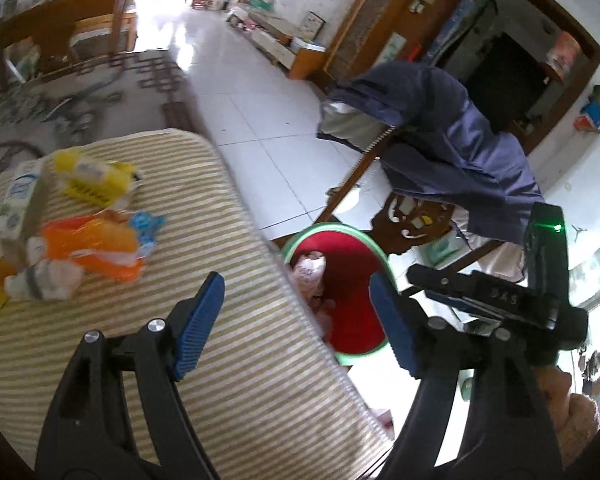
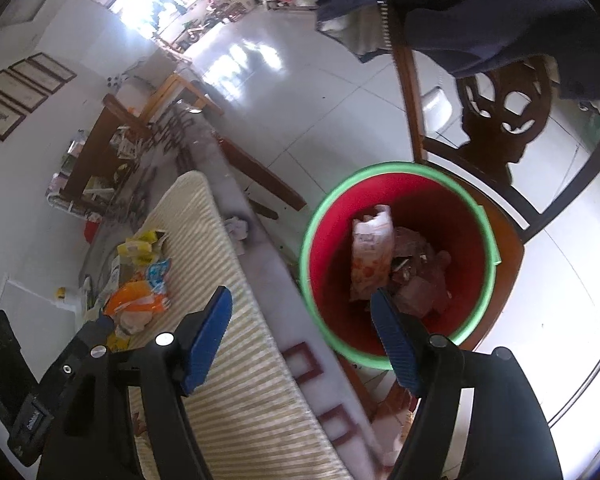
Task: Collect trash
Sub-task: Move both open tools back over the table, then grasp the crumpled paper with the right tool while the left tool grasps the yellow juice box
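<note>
Both jaws wide, empty; red bin half hidden behind striped mat.

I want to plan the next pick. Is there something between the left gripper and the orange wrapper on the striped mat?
Nothing visible blocks it. The left gripper is open and empty, and only bare striped mat lies between it and the orange wrapper.

Black gripper — ribbed blue pads
</note>
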`<state>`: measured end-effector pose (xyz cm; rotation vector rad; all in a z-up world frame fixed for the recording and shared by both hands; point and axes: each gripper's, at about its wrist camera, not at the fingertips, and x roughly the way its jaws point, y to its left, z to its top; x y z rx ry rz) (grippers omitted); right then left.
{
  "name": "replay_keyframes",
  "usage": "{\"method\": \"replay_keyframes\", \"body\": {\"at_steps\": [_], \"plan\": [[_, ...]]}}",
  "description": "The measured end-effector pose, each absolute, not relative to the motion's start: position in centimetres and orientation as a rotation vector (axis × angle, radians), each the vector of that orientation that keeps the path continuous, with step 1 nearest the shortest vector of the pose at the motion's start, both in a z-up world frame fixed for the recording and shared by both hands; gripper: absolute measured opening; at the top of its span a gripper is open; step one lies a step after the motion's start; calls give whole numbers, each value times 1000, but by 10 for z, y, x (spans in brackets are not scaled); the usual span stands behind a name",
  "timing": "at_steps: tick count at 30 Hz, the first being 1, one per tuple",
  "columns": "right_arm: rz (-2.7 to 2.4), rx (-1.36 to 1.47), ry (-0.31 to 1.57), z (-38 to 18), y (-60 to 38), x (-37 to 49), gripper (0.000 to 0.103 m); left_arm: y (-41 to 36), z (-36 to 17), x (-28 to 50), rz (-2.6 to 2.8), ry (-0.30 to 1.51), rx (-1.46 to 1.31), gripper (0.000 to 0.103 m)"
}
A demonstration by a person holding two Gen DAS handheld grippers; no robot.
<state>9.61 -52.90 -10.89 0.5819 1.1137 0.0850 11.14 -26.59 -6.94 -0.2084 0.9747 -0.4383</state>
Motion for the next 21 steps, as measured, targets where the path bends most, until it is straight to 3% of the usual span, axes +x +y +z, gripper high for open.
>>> {"method": "replay_keyframes", "body": {"at_steps": [21], "plan": [[284, 421, 1266, -127, -308, 61, 76, -22, -92, 64, -155, 962, -205, 74]]}}
